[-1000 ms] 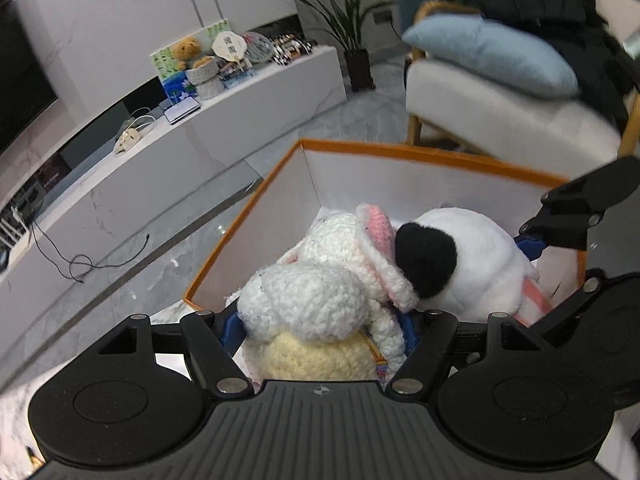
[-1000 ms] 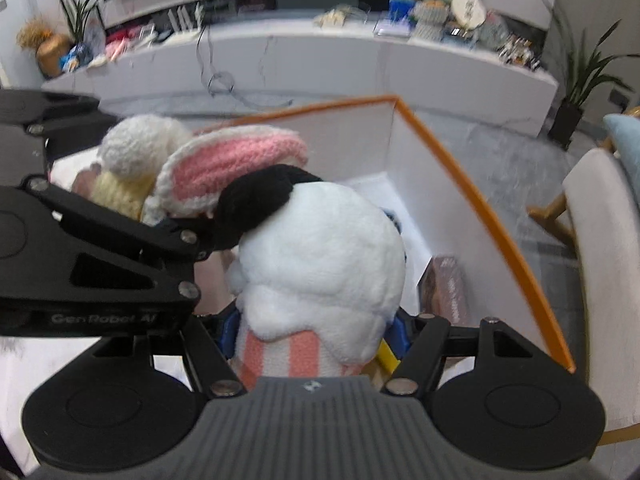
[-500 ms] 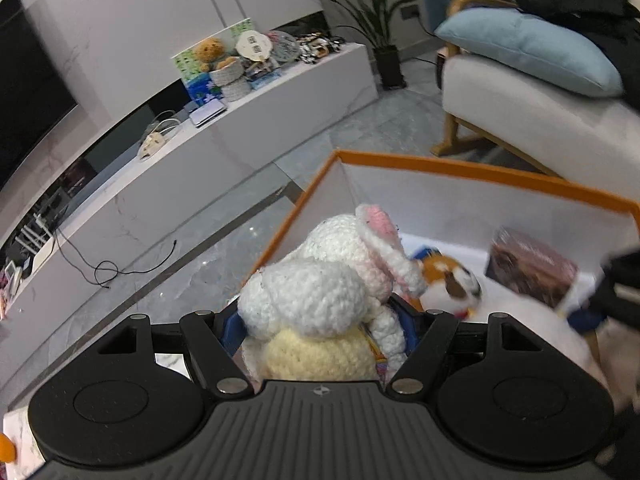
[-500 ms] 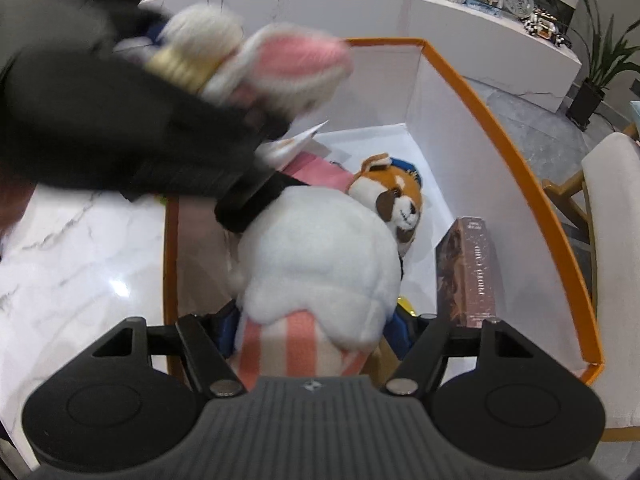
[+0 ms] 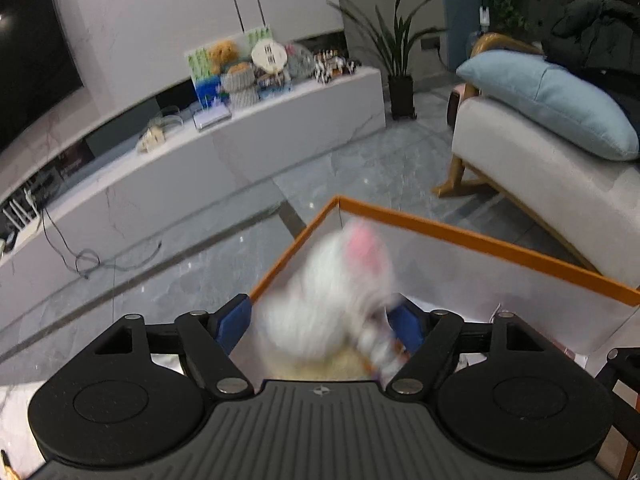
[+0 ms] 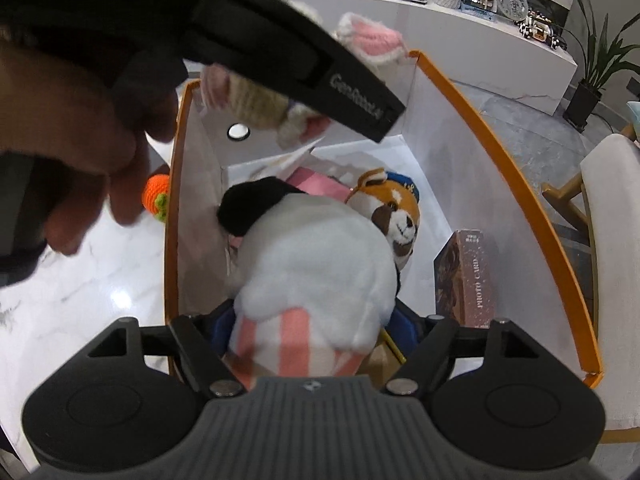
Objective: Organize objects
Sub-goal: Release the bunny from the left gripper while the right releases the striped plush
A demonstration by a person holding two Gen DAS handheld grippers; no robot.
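Note:
My left gripper (image 5: 322, 320) has its blue pads spread wide, and a blurred white crochet bunny (image 5: 332, 300) with pink ears sits loose between them over the orange-rimmed box (image 5: 480, 246). In the right wrist view the bunny (image 6: 280, 108) hangs under the left gripper's body (image 6: 280, 52) above the box (image 6: 500, 160). My right gripper (image 6: 316, 320) is shut on a white plush with a black ear and pink-striped base (image 6: 316, 264), held inside the box.
In the box lie an orange-and-white fox plush (image 6: 394, 210), a pink item (image 6: 316, 184) and a brown photo-card box (image 6: 464, 280). An orange crochet toy (image 6: 157, 196) lies on the marble table left of the box. An armchair (image 5: 552, 176) stands to the right.
My left gripper has opened and risen; the bunny, held firmly before, is now blurred and loose between the pads. My right gripper moved with the white plush down into the box.

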